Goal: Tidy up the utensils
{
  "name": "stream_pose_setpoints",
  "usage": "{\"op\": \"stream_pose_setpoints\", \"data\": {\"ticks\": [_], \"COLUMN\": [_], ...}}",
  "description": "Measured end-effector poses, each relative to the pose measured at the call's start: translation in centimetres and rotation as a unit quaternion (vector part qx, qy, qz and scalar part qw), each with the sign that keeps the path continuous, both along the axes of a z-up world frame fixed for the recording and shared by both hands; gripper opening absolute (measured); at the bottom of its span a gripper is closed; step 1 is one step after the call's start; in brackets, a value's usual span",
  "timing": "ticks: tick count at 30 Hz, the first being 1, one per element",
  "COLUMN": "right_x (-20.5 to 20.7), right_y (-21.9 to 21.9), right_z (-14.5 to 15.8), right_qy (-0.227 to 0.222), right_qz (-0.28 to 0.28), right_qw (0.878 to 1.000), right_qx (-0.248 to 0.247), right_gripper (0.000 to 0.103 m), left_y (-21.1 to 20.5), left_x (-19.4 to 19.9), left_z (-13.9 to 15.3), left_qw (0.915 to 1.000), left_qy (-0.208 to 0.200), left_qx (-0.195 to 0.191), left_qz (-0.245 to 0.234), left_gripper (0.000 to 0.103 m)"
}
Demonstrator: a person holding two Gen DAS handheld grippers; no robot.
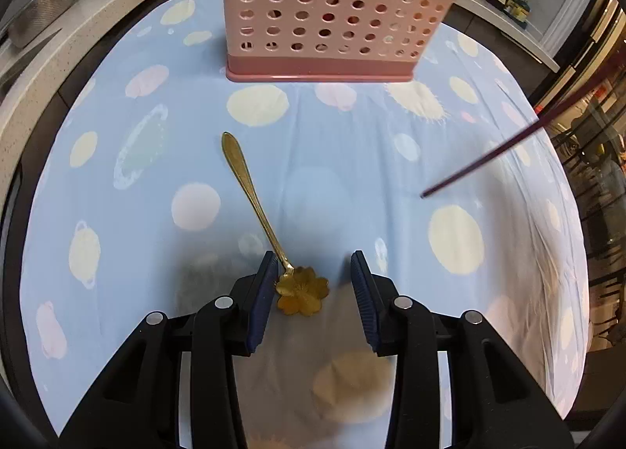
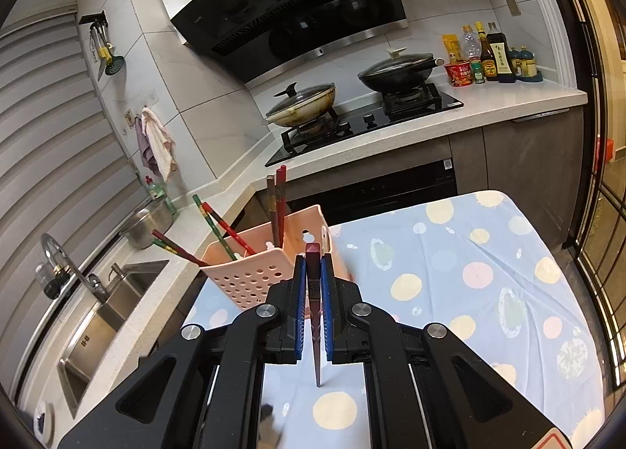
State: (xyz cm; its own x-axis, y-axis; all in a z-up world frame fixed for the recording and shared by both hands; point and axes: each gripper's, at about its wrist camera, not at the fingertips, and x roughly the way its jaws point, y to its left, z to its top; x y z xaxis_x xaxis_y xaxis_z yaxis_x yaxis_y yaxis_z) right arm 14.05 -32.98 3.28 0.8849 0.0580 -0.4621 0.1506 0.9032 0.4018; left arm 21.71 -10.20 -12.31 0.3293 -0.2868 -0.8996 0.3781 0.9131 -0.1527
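Note:
A gold spoon [image 1: 254, 206] with a flower-shaped bowl [image 1: 303, 290] lies on the blue spotted tablecloth [image 1: 391, 183]. My left gripper [image 1: 313, 259] points down over it, open. The bowl sits between the fingers, close to the left pad [image 1: 263, 292]. A pink perforated utensil holder [image 1: 324, 10] stands at the table's far end. My right gripper [image 2: 313, 259] is shut on a dark red chopstick [image 2: 316, 351], held upright just in front of the holder [image 2: 250, 273]. The same chopstick [image 1: 508, 151] slants in from the right in the left wrist view. Several chopsticks [image 2: 219, 229] lean inside the holder.
A steel sink [image 2: 98, 323] and tap lie left of the table in the counter. A hob with two lidded pans [image 2: 301, 104] is behind, with sauce bottles [image 2: 489, 53] at the right. A metal colander [image 2: 150, 222] stands near the holder.

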Motion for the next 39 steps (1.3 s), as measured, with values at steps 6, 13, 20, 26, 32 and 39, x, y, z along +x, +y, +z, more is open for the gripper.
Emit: {"op": "stream_pose_setpoints", "data": {"ticks": [6,13,20,26,32,39], "right_x": [-0.9,-2.2,-3.0,-3.5,-3.8,-4.1], "right_y": [0.6,0.6,0.6,0.7,1.1,1.3], "right_z": [-0.3,-0.2,-0.5,-0.4,-0.5,-0.4], "right_qy": [0.007,0.012,0.017,0.017,0.017,0.017], "right_qz": [0.005,0.002,-0.001,0.002,0.007,0.009], "right_qw": [1.0,1.0,1.0,1.0,1.0,1.0], "right_qx": [0.005,0.009,0.01,0.007,0.007,0.007], "right_gripper": [0.007,0.007,0.007,0.007,0.007,0.007], "left_y": [1.6,5.4,3.1,1.4,2.3,2.6], "left_x": [-3.1,-1.1,-2.5,-3.3,-3.1,-3.7], "left_z": [0.6,1.4,1.4,0.2,0.1,0.4], "left_qw": [0.9995,0.997,0.998,0.9984,0.9953,0.9932], "left_qy": [0.011,0.006,0.014,0.023,0.044,0.045], "left_qx": [-0.026,-0.021,-0.033,-0.032,-0.067,-0.089], "left_qz": [0.015,0.074,0.053,0.042,0.055,0.059], "left_gripper": [0.037,0.042,0.044,0.043,0.029,0.021]}}
